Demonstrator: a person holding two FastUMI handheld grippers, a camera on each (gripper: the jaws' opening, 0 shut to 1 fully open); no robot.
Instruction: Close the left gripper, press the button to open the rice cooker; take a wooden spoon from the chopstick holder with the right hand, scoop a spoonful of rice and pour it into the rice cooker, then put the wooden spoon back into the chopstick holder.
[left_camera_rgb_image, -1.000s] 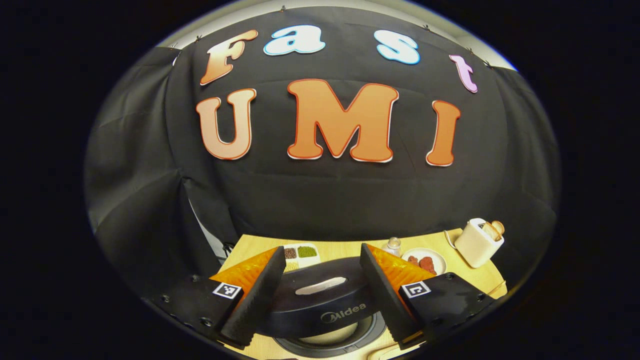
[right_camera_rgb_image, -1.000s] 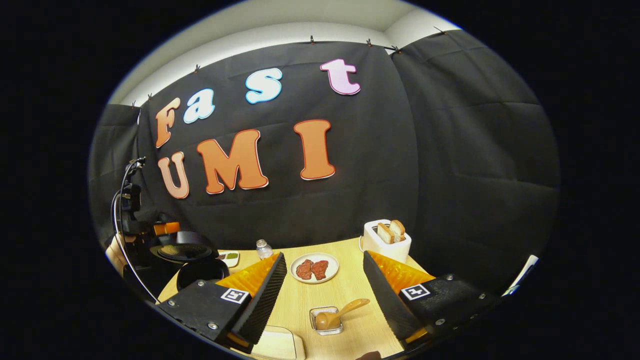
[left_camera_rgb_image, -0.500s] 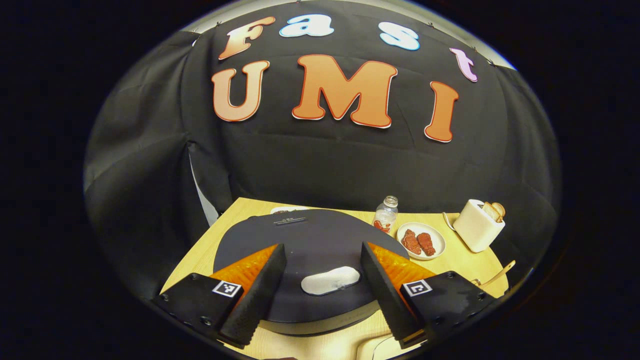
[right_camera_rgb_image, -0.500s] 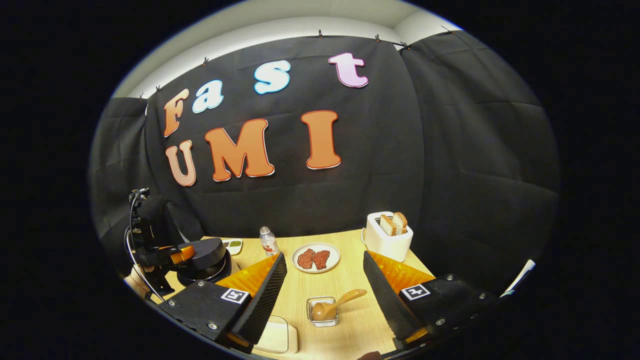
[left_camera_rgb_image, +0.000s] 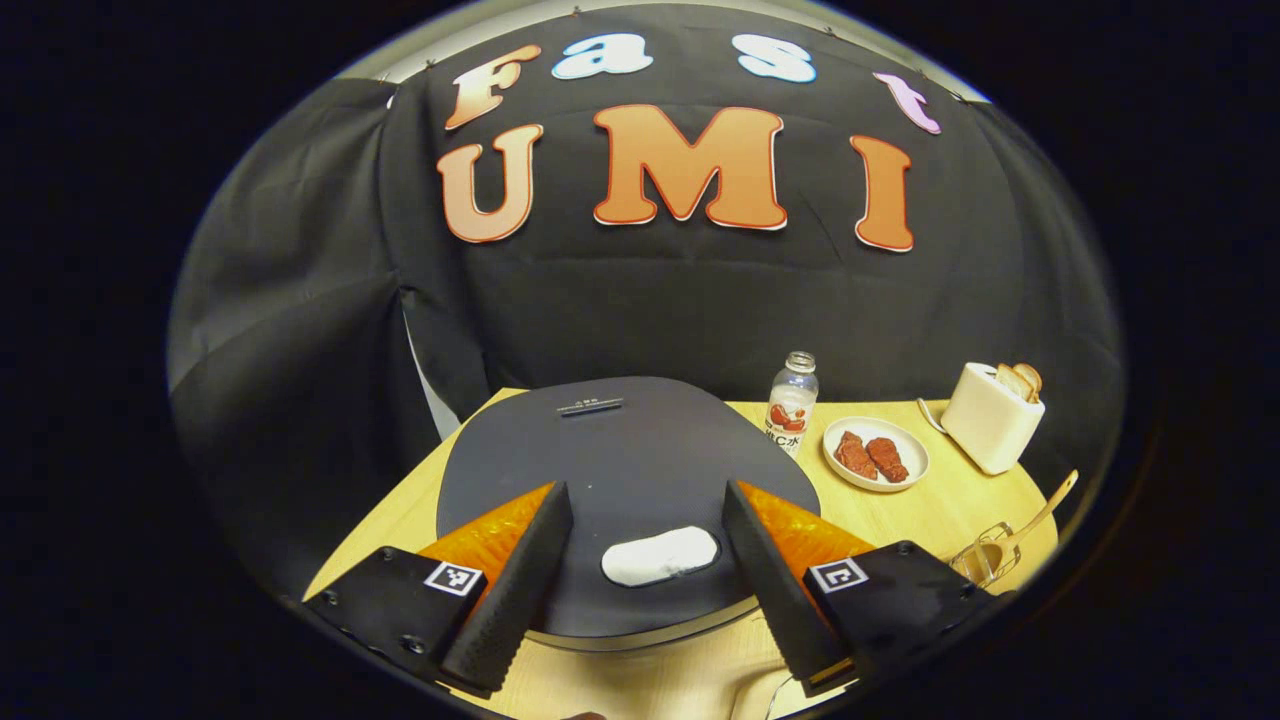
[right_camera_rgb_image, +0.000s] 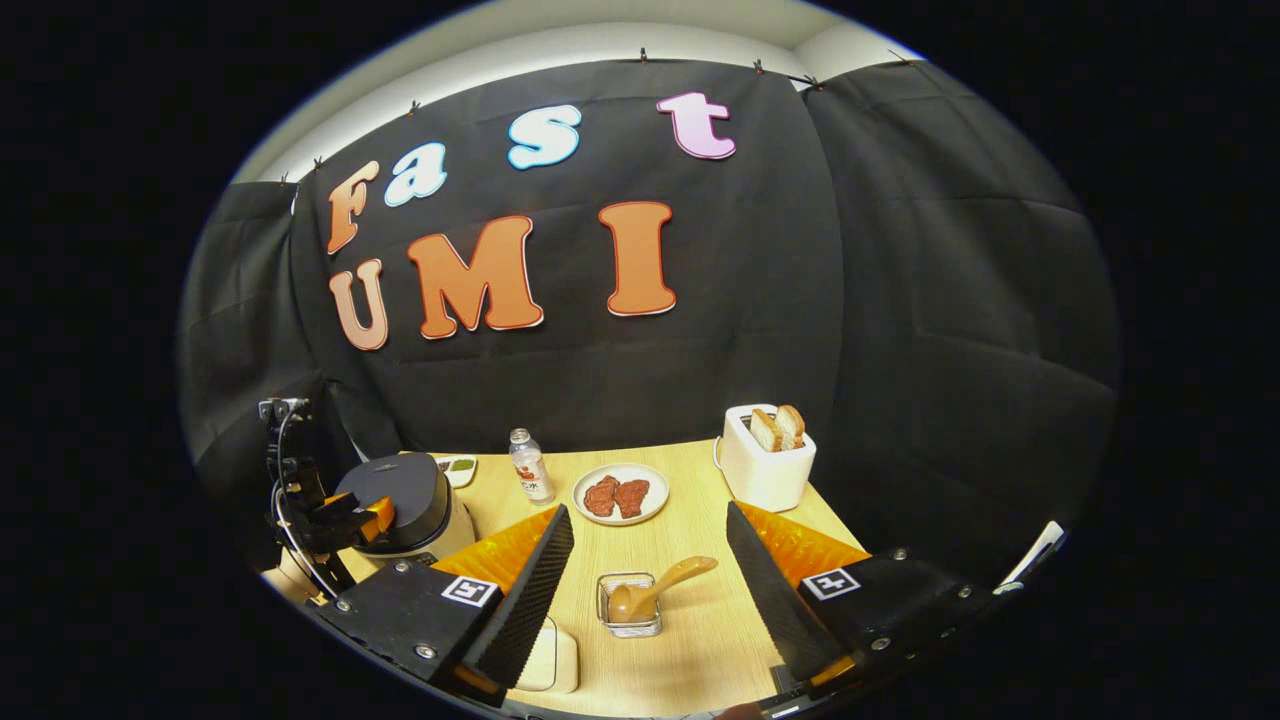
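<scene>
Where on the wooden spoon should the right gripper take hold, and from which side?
Probably the free handle end. The wooden spoon stands bowl-down in the clear chopstick holder, its handle slanting up toward the right gripper's right. Coming from above, the open fingers could straddle the handle clear of the holder's rim.

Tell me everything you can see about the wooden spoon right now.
The wooden spoon looks like smooth, light brown wood, with a rounded bowl and a short, slightly curved handle. It stands bowl-down in a small clear square holder on the wooden table, its handle leaning out over the rim, up and to the right in the right gripper view. Only the holder touches it. It sits ahead of the open right gripper, between the fingers' line, not yet grasped.
</scene>
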